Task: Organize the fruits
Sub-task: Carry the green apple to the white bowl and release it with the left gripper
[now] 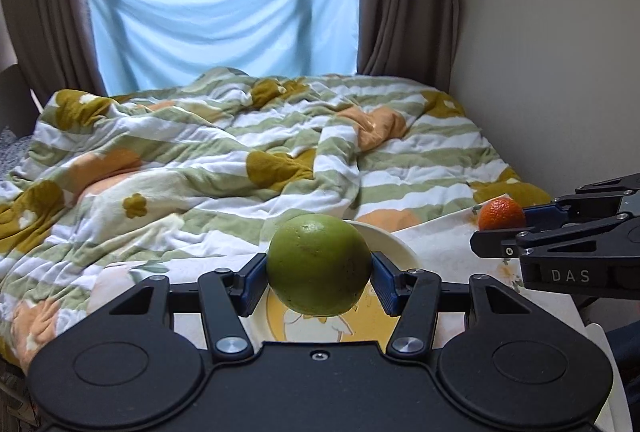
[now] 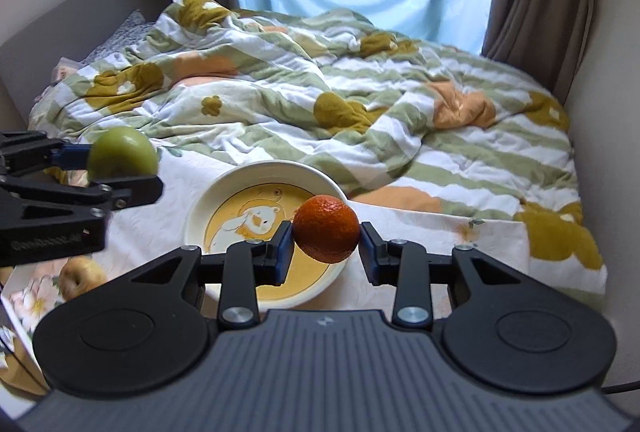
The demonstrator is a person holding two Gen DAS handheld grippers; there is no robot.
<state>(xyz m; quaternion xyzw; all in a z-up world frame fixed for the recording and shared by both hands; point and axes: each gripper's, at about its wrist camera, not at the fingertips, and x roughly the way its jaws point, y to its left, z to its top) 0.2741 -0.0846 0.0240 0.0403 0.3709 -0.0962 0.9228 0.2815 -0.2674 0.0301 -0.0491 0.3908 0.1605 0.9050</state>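
Only in the right wrist view: a yellowish apple (image 2: 82, 278) lying on the floral cloth (image 2: 420, 232), below the left gripper (image 2: 120, 167) and left of the right fingers. Only in the left wrist view: bare window glass above the blue sheet (image 1: 224, 11).

Left gripper (image 1: 319, 278) clamped at moderate width on a round, matte green fruit (image 1: 319, 264), blue pads pressing both sides, held above the near edge of the plate (image 1: 396, 244). Right gripper (image 2: 326, 246) closed narrower on a small, dimpled orange mandarin (image 2: 326, 228), lifted over the right edge of the glossy cream plate (image 2: 200, 207) with its yellow cartoon centre. Beyond both sets of fingertips, a rumpled striped quilt (image 2: 360, 91), soft and flower-patterned.
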